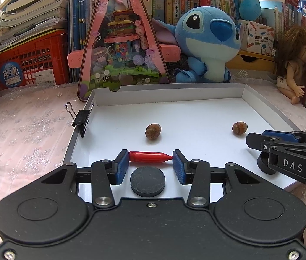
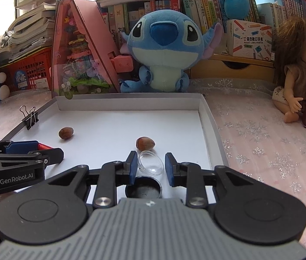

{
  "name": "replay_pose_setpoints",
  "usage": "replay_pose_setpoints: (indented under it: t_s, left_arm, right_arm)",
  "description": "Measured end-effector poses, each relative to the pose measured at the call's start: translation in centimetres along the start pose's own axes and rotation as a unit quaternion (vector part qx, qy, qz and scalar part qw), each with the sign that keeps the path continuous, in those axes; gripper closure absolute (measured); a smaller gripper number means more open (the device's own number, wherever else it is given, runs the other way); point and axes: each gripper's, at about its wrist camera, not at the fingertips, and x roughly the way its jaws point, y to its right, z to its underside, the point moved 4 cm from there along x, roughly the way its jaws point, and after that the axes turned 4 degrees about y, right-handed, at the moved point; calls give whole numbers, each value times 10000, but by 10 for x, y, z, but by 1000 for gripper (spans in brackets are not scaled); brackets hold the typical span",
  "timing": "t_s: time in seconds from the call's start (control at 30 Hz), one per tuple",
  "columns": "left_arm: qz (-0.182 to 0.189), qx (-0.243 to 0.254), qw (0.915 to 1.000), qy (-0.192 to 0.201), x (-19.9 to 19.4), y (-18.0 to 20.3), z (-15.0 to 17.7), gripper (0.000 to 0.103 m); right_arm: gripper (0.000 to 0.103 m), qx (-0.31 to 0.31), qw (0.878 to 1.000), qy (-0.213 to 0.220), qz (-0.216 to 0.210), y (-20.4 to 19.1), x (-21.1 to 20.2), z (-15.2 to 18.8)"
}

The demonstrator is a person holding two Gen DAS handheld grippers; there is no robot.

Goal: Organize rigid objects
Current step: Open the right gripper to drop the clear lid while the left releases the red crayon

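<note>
Nearest to us in the left wrist view, a black disc (image 1: 147, 181) lies flat on the floor of the white tray (image 1: 207, 117), between the arms of our left gripper (image 1: 150, 158). Its jaws are closed on a red bullet-shaped piece (image 1: 149, 156), one blue pad at each end, so it lies crosswise just above the tray floor.

In the right wrist view, a black round cup (image 2: 143, 188) stands at the tray's near edge beneath our right gripper (image 2: 149, 165). Its jaws stand slightly apart around a clear dome-shaped lid (image 2: 151, 162) tilted on edge; the left pad is against it, the right pad shows a gap.

Farther in, two nuts (image 1: 153, 131) (image 1: 239, 127) rest on the tray floor, well apart. A black binder clip (image 1: 81, 118) grips the tray's left wall. Beyond the far wall sits a blue plush toy (image 1: 207, 43) on the table.
</note>
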Motion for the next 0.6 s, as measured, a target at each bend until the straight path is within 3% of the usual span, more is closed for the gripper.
replay_pose_setpoints:
  t_s: [0.1, 0.17, 0.23, 0.6]
  left_arm:
    - [-9, 6, 10000, 0, -1, 0, 0, 61]
    - [-19, 2, 10000, -7, -1, 0, 0, 59]
    - [-16, -27, 10000, -34, -2, 0, 1, 51]
    - [131, 28, 9998, 154, -30, 3, -3, 33]
  right_arm:
    - [61, -58, 10000, 44, 27, -2, -1, 0]
    - [52, -45, 10000, 67, 36, -1, -2, -1]
    - [43, 35, 9999, 91, 34, 0, -4, -1]
    - [27, 15, 9998, 187, -97, 1, -29, -4]
